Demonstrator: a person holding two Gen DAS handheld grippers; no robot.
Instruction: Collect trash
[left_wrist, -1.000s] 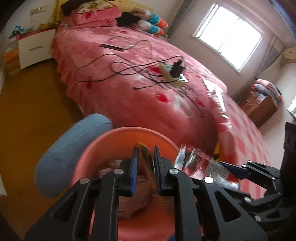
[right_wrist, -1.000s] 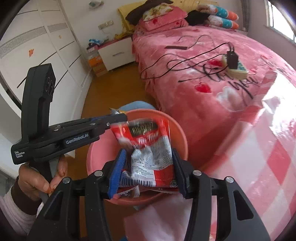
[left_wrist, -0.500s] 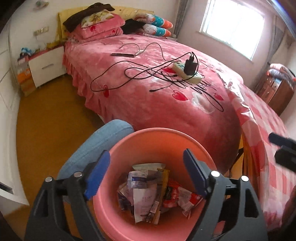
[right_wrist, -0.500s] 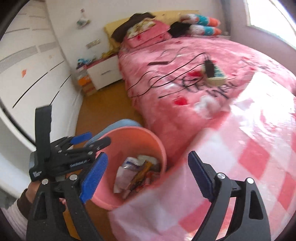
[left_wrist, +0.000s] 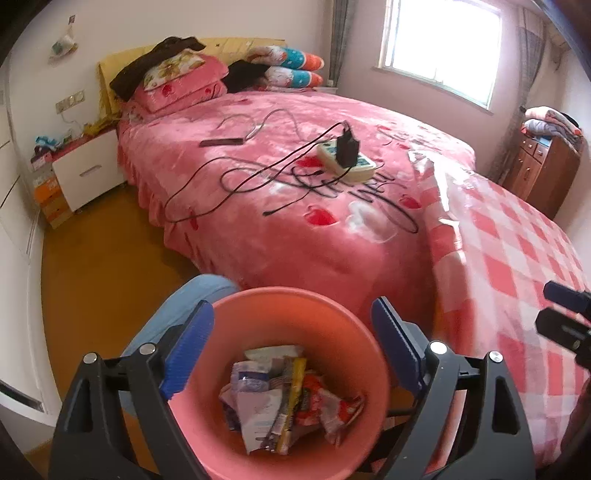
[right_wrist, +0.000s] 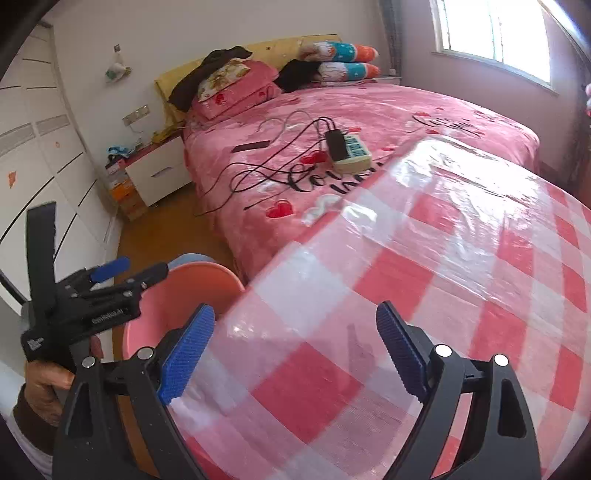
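Below, the left gripper (left_wrist: 291, 347) was opening, nothing between its jaws, over wrappers (left_wrist: 284, 402) in the bin (left_wrist: 325, 317); their print blurred, perhaps unreadable. Right gripper (right_wrist: 295, 350) gaped empty.

The pink plastic bin (left_wrist: 295, 306) stands upright on the floor, beside the bed and the checked counter. Inside lie crumpled wrappers (left_wrist: 288, 398): a pale bluish-white pack, a yellow strip and a red packet, possibly overlapping.
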